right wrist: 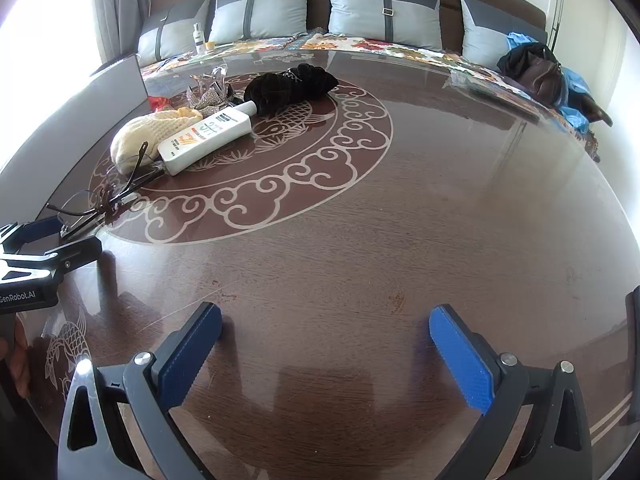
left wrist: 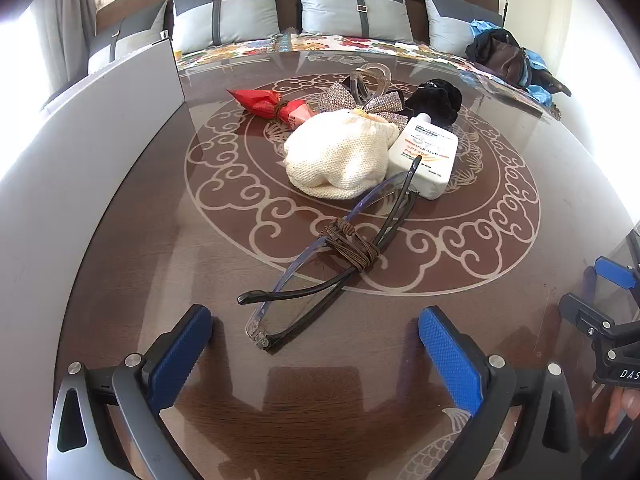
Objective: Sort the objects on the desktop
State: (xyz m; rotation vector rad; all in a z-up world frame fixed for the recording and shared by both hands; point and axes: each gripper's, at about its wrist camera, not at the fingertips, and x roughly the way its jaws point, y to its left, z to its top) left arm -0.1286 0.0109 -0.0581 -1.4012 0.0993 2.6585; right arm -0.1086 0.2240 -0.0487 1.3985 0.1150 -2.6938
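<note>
A pile of small objects lies on the round glass-topped table (left wrist: 160,240). Folded glasses (left wrist: 320,256) with a brown cord wound round them lie nearest my left gripper (left wrist: 316,320), which stands open just short of them. Behind them sit a cream knitted pouch (left wrist: 340,160), a white sunscreen bottle (left wrist: 426,156), a red wrapped packet (left wrist: 272,106), a rhinestone bow (left wrist: 360,104), a clear hair claw (left wrist: 370,80) and a black scrunchie (left wrist: 436,98). My right gripper (right wrist: 326,320) is open over bare table, well right of the bottle (right wrist: 206,136) and the scrunchie (right wrist: 290,82).
A grey board (left wrist: 100,140) stands upright along the table's left edge. A sofa with grey cushions (left wrist: 352,4) and a flowered cover runs behind the table. A dark bag on blue cloth (left wrist: 508,60) lies at its right end. A small bottle (right wrist: 198,38) stands at the far left.
</note>
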